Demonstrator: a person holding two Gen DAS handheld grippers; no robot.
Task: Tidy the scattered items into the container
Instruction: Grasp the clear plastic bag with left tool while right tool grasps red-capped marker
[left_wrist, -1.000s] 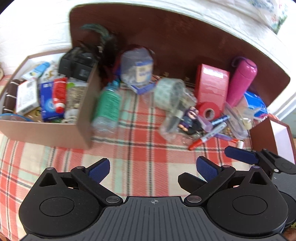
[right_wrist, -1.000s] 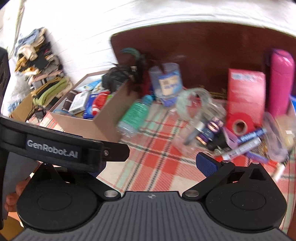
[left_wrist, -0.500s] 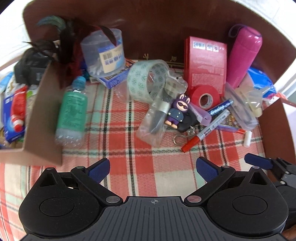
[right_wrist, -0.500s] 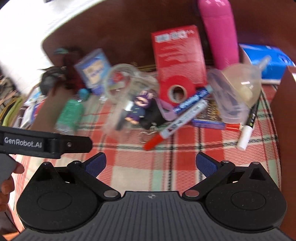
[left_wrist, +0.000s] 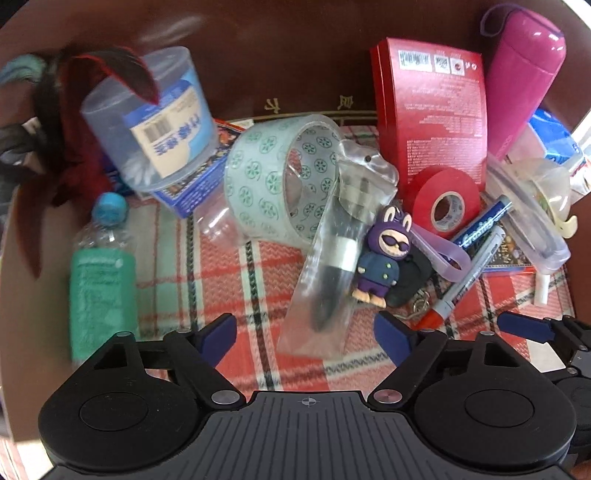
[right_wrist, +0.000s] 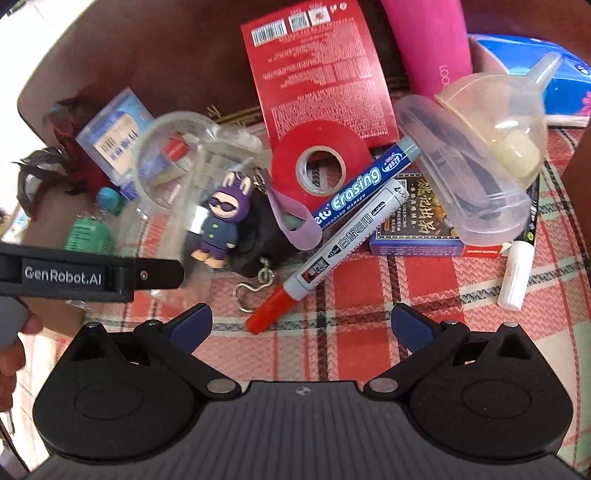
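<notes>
Jaws of both grippers spread wide, empty; red-capped marker (right_wrist: 325, 258) just ahead of right pair.

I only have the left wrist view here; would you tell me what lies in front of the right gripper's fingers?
Observer: The right gripper is open and holds nothing; the red-capped whiteboard marker lies just ahead, its cap nearer the left finger.
Operator: Thank you. What is the yellowish thing at my far right edge?
Observer: It is a funnel, lying on its side against a clear plastic container.
Operator: And what sits under that container?
Observer: A blue card box with gold Chinese lettering, lying flat; the container covers its far part.
</notes>
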